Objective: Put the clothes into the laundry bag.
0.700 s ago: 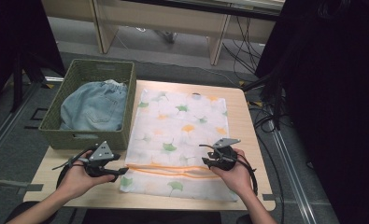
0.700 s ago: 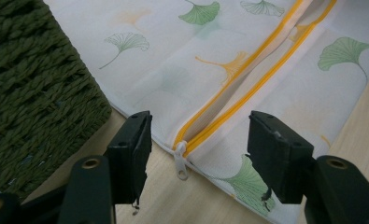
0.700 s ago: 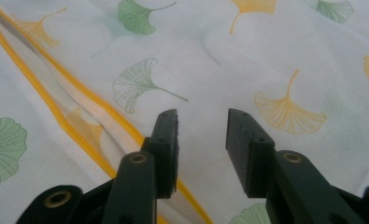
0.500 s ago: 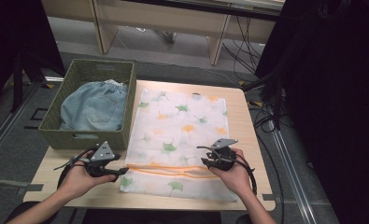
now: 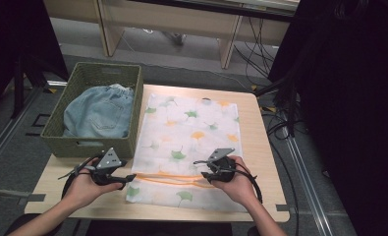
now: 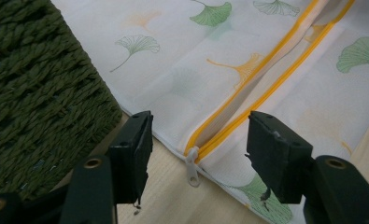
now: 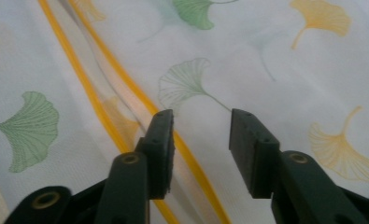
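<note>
A white mesh bag (image 5: 189, 132) printed with green and orange leaves lies flat on the wooden table (image 5: 261, 147). An orange zipper (image 5: 172, 178) runs across its near end and stands partly parted. My left gripper (image 5: 129, 178) lies at the bag's left edge. In the left gripper view its jaws (image 6: 196, 140) stand open on either side of the white zipper pull (image 6: 192, 170) without touching it. My right gripper (image 5: 202, 170) rests over the bag near the zipper's right part. Its jaws (image 7: 201, 135) are open just above the fabric, next to the orange zipper (image 7: 126, 88).
A green woven basket (image 5: 64, 142) holding folded blue jeans (image 5: 100, 110) stands on the table's left, close behind my left gripper; its wall (image 6: 32, 93) shows beside the left jaw. Cables trail on the floor at the right (image 5: 280, 123).
</note>
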A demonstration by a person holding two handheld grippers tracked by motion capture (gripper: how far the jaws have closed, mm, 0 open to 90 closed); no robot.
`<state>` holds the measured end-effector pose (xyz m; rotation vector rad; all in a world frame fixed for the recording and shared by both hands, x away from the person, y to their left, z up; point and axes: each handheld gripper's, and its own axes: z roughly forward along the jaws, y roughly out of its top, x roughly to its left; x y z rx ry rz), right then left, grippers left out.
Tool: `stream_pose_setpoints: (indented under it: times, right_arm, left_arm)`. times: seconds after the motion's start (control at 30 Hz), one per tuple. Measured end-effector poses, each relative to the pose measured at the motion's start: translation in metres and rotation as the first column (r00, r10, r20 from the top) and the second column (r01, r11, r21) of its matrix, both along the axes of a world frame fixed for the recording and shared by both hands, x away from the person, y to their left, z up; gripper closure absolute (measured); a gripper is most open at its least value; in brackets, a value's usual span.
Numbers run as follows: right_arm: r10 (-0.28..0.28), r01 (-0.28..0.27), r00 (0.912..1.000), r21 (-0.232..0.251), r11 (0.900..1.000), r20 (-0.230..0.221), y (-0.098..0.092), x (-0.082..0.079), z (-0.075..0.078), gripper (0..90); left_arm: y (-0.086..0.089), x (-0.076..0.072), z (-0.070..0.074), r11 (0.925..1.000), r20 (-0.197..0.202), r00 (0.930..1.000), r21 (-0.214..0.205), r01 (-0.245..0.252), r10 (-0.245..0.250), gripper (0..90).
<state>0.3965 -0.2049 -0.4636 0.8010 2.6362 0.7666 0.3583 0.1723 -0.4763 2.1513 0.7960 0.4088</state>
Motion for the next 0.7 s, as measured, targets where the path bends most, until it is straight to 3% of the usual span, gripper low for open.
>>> stream_pose_setpoints:
  times: [0.07,0.1,0.17,0.23,0.3,0.37,0.43,0.57,0.7]
  right_arm:
    - [0.024,-0.024,0.9995,0.004,0.9997,-0.022,0.004,0.001,-0.004,50.6]
    - [0.028,-0.029,0.9976,-0.017,0.9994,-0.063,0.008,0.001,-0.006,47.9]
    - [0.026,-0.028,0.9975,-0.033,0.9991,-0.065,0.010,0.001,-0.008,47.2]
    - [0.044,-0.048,0.9978,-0.087,0.9950,-0.050,0.012,0.002,-0.012,46.9]
    - [0.073,-0.077,0.9968,-0.159,0.9843,-0.031,0.013,0.004,-0.014,46.4]
    - [0.074,-0.079,0.9966,-0.168,0.9826,-0.036,0.014,0.004,-0.015,46.5]
    - [0.095,-0.101,0.9948,-0.212,0.9720,-0.037,0.015,0.005,-0.017,47.4]
    - [0.126,-0.129,0.9917,-0.241,0.9620,-0.029,0.017,0.006,-0.018,55.9]
    - [0.112,-0.118,0.9930,-0.233,0.9652,-0.038,0.021,0.009,-0.018,74.0]
  left_arm:
    - [0.001,0.000,0.000,1.0000,0.001,1.0000,-0.002,-0.009,0.009,40.6]
    - [0.001,0.000,0.000,1.0000,0.001,1.0000,-0.002,-0.009,0.009,40.6]
    - [-0.001,0.001,0.000,0.9999,0.001,0.9999,-0.005,-0.012,0.012,40.6]
    - [-0.002,0.002,0.000,1.0000,0.003,1.0000,-0.004,-0.009,0.009,40.5]
    - [-0.004,0.002,0.001,1.0000,0.006,1.0000,-0.003,-0.006,0.006,40.4]
    - [-0.005,0.003,0.000,1.0000,0.011,0.9999,0.000,-0.004,0.004,40.4]
    - [-0.005,0.003,0.000,0.9999,0.009,0.9999,-0.007,-0.008,0.008,40.4]
    - [-0.003,0.003,-0.001,0.9999,0.002,0.9999,-0.002,-0.012,0.012,40.4]
    - [-0.003,0.004,0.001,1.0000,0.011,0.9999,0.000,-0.009,0.009,40.5]
